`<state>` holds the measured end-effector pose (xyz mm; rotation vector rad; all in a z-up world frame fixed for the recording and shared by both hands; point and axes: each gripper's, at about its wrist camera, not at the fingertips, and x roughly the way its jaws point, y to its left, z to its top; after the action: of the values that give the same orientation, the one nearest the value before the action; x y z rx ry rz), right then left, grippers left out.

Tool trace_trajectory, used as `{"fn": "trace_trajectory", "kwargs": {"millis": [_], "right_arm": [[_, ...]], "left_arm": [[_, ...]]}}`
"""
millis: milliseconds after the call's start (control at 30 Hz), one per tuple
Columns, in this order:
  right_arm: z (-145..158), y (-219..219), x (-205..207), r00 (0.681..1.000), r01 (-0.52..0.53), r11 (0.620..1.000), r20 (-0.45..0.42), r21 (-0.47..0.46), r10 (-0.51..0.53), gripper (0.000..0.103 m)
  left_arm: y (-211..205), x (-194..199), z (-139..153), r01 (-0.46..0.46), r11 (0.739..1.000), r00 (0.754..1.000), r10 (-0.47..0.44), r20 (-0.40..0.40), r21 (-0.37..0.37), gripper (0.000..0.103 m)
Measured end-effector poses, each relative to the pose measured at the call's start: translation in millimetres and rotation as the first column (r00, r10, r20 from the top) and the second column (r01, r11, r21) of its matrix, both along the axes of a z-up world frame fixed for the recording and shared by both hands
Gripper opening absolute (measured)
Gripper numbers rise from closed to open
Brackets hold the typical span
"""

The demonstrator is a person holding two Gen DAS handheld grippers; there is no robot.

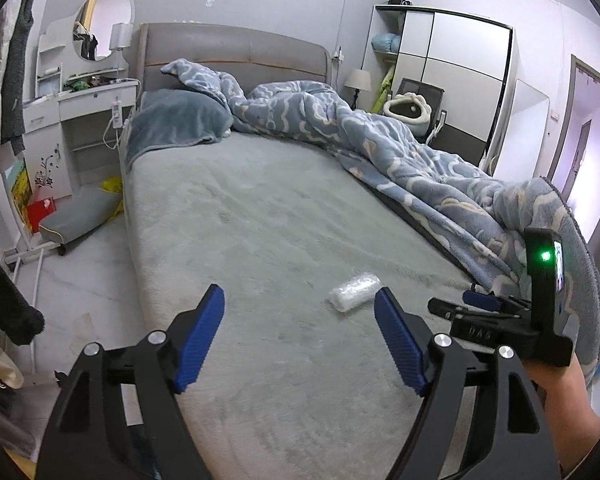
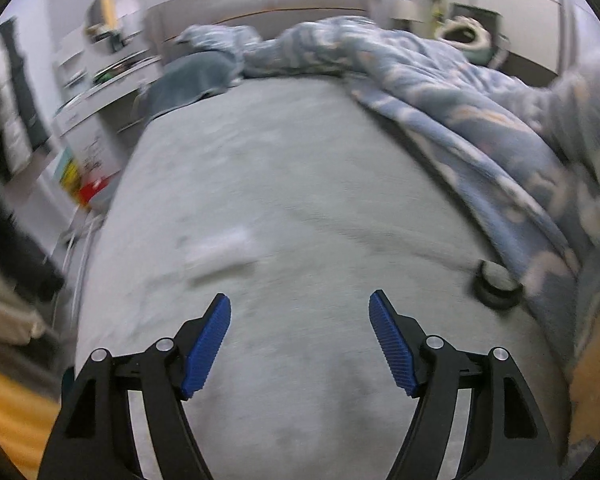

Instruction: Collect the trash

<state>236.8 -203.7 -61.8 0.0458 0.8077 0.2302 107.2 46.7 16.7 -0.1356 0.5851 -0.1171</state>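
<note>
Blurring right view; wrapper (image 2: 220,250) smeared (shape unclear).

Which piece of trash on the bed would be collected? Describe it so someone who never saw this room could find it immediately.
Start at the large bed with its bare grey-green sheet; a rumpled blue patterned duvet is heaped along one side. Near the foot, on open sheet, lies a small crumpled roll of clear bubble wrap. It is the only whitish, shiny thing there; the other loose item is a dark round object at the duvet's edge.
</note>
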Motion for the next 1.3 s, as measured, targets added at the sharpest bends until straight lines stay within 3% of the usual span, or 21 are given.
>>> {"fn": "trace_trajectory", "kwargs": {"millis": [200,400,633,900,1200,1267,1300], "right_arm": [[-6,-28,14,0.994,0.107,0.994,0.007,-0.035,-0.107,0.080],[-13,-55,27,0.976,0.215,0.975,-0.002,-0.058,-0.216,0.080],[-22,-85,35,0.928,0.372,0.928,-0.041,0.004,-0.372,0.081],[-45,-102,52,0.886,0.450,0.892,-0.143,0.044,-0.440,0.080],[-53,-115,61,0.873,0.473,0.881,-0.139,0.017,-0.467,0.047],[-52,-118,63,0.877,0.467,0.884,-0.135,0.025,-0.460,0.033],[-51,-119,62,0.879,0.465,0.885,-0.133,0.034,-0.457,0.030]], "left_arm": [[-18,16,-9,0.033,0.999,0.999,-0.033,-0.016,0.000,0.081],[-32,34,-18,0.054,0.998,0.998,-0.056,-0.038,-0.031,0.081],[-45,54,-31,0.066,0.998,0.996,-0.067,-0.058,-0.023,0.081],[-51,75,-44,0.084,0.996,0.993,-0.085,-0.087,-0.022,0.081],[-52,95,-58,0.111,0.994,0.985,-0.113,-0.133,-0.024,0.082],[-50,98,-61,0.107,0.994,0.984,-0.110,-0.143,-0.028,0.082],[-49,100,-63,0.104,0.994,0.983,-0.108,-0.148,-0.034,0.082]]}}
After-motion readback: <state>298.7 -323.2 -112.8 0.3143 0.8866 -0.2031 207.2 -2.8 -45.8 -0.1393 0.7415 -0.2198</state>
